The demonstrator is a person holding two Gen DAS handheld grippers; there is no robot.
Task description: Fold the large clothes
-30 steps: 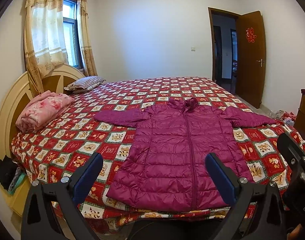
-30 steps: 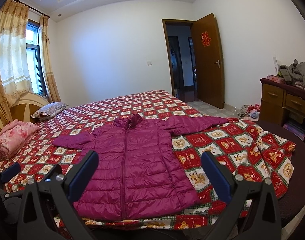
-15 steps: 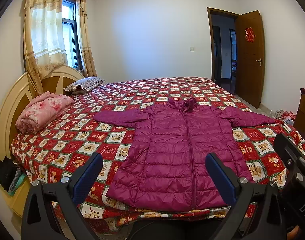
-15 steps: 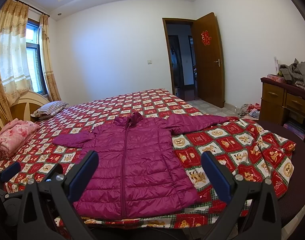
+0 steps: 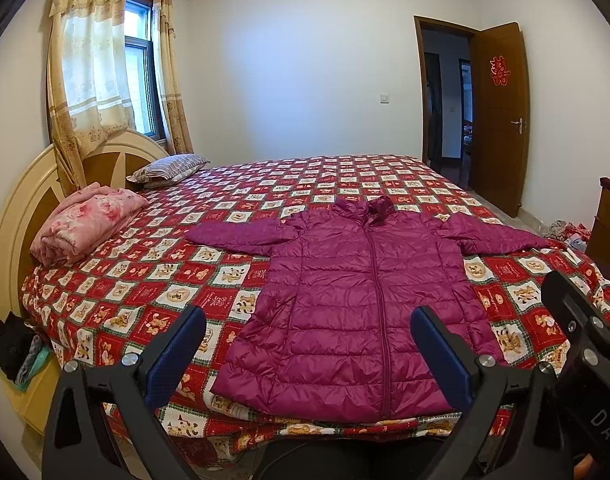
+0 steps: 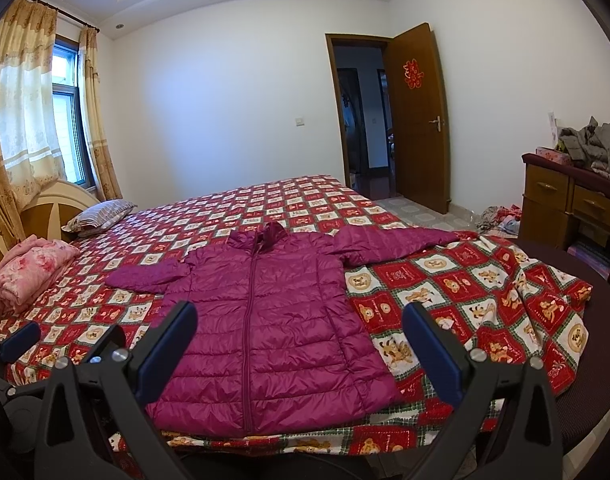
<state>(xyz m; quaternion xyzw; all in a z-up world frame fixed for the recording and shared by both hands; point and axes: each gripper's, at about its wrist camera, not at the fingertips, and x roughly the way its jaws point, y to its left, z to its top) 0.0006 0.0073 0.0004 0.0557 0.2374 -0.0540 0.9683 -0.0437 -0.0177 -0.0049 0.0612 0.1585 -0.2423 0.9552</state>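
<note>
A magenta puffer jacket [image 5: 353,292] lies flat, front up and zipped, on the bed, with both sleeves spread out to the sides and its hem at the near edge. It also shows in the right wrist view [image 6: 265,320]. My left gripper [image 5: 309,344] is open and empty, held off the near bed edge before the hem. My right gripper [image 6: 301,340] is open and empty, also short of the hem. The right gripper shows at the right edge of the left wrist view [image 5: 577,328].
The bed [image 5: 177,264] has a red checked cartoon cover. A folded pink blanket [image 5: 85,224] and a striped pillow [image 5: 169,166] lie by the headboard. A wooden dresser [image 6: 565,200] with grey clothes stands right. The door [image 6: 417,116] is open.
Both grippers have stayed open and nearly still. The views have shifted only slightly; the jacket has not moved.
</note>
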